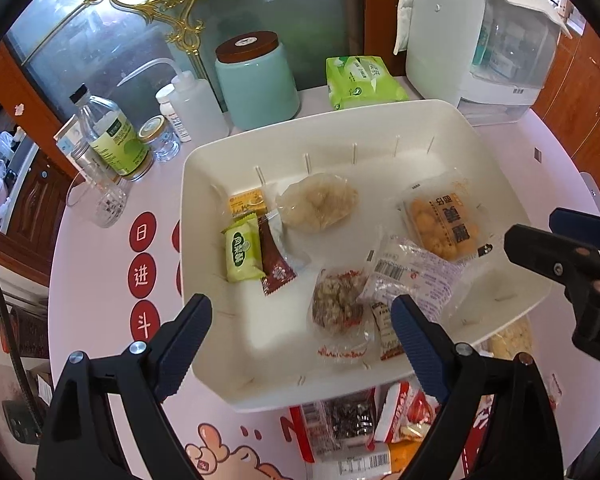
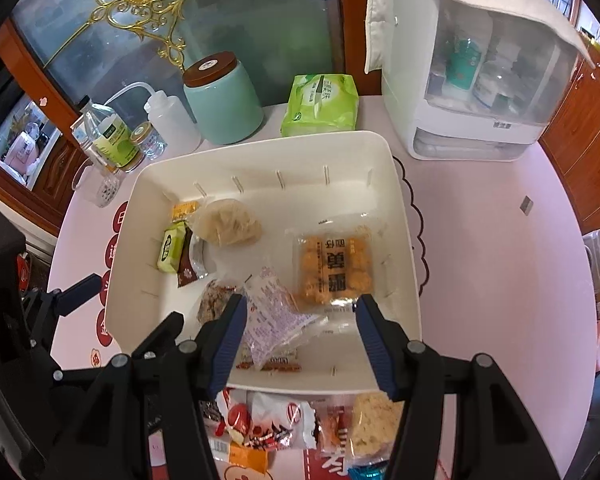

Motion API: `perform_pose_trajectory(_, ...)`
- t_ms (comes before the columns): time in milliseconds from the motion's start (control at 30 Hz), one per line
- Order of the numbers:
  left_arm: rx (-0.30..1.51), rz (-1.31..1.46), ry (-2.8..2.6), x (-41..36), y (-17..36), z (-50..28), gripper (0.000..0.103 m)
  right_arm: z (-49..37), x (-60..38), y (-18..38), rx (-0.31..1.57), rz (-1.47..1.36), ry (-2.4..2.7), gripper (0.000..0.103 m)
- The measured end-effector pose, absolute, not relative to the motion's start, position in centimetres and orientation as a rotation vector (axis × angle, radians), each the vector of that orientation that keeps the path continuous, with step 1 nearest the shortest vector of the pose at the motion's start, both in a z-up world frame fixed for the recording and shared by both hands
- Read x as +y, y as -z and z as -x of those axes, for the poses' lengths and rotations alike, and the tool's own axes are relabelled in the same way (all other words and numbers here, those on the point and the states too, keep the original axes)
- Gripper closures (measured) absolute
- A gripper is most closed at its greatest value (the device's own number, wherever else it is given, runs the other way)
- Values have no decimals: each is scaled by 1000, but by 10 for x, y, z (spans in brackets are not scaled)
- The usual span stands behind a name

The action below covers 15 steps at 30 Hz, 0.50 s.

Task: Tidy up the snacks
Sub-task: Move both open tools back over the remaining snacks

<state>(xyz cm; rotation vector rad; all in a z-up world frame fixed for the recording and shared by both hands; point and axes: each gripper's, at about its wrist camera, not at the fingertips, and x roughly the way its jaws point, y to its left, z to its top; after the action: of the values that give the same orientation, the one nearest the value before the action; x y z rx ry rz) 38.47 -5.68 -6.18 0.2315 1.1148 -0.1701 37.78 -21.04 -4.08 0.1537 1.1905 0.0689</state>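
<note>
Both grippers — left (image 1: pixel 302 330), right (image 2: pixel 300 330) — gape over snack-filled white bin (image 2: pixel 260 152).

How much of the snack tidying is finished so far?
Roughly half. Several packets already lie in the white bin, including the orange puff pack and green wafer. Both the left gripper and right gripper are open and empty. A pile of snacks waits on the table.

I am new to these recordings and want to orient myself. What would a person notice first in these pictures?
First the big white tray in the middle of the pink table, with several snack packets inside, the orange one at its right. More snacks lie on the table at the tray's near edge. Both the left gripper and right gripper are open and empty above the tray.
</note>
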Motion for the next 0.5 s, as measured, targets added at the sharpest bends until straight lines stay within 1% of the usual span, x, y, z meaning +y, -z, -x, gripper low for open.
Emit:
perform_pose_trajectory(200, 1090, -222, 179, -49, 44, -357, 13, -350, -211, 26, 1166, -141, -57, 46)
perform_pose_trajectory(500, 1029, -242, 223, -23, 21, -280, 13, -278, -219, 5, 1146, -140, -11, 46)
